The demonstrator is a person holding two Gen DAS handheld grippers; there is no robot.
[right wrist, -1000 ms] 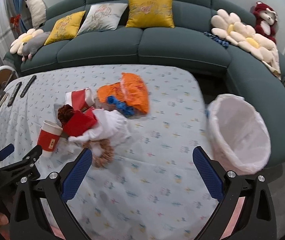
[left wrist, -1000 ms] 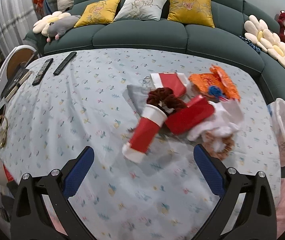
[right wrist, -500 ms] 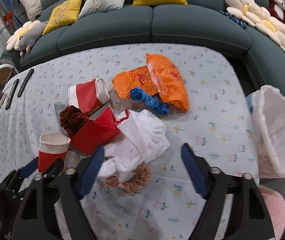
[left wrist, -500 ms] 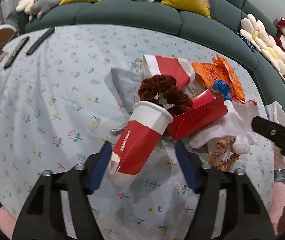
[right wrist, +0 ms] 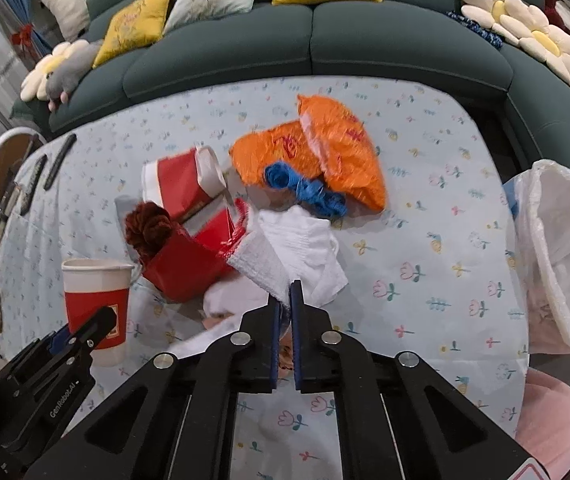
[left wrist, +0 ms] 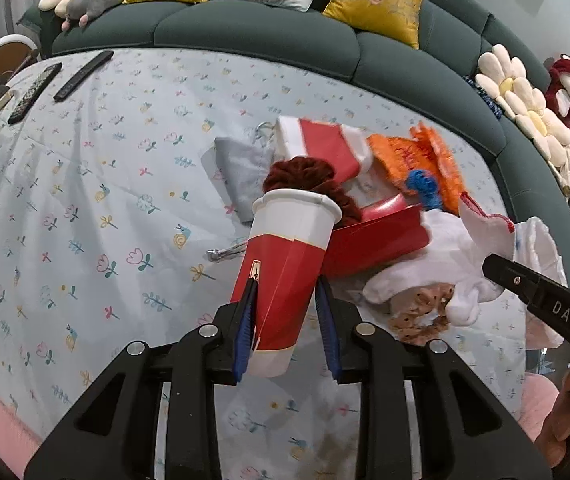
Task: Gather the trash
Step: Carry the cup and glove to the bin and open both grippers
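A pile of trash lies on the flowered tablecloth [left wrist: 85,200]. My left gripper [left wrist: 287,296] is shut on a red and white paper cup [left wrist: 285,268], squeezing its lower half; the cup also shows in the right wrist view [right wrist: 95,300]. My right gripper [right wrist: 285,300] is shut on a white cloth [right wrist: 285,256] and holds one corner lifted. Around them lie a red paper bag [right wrist: 181,264], a red and white box [right wrist: 185,180], an orange plastic bag [right wrist: 325,152], a blue scrunchie [right wrist: 305,188] and a dark red scrunchie [right wrist: 149,228].
A white-lined trash bin [right wrist: 557,256] stands off the table's right edge. Two remote controls [left wrist: 57,80] lie at the far left of the table. A grey cloth [left wrist: 241,172] and a brown scrunchie [left wrist: 421,312] sit by the pile. A green sofa [right wrist: 325,40] curves behind the table.
Both grippers moved forward into the pile and closed. The left closed on the paper cup, which now stands tilted up. The right closed on the white cloth and lifted its corner.
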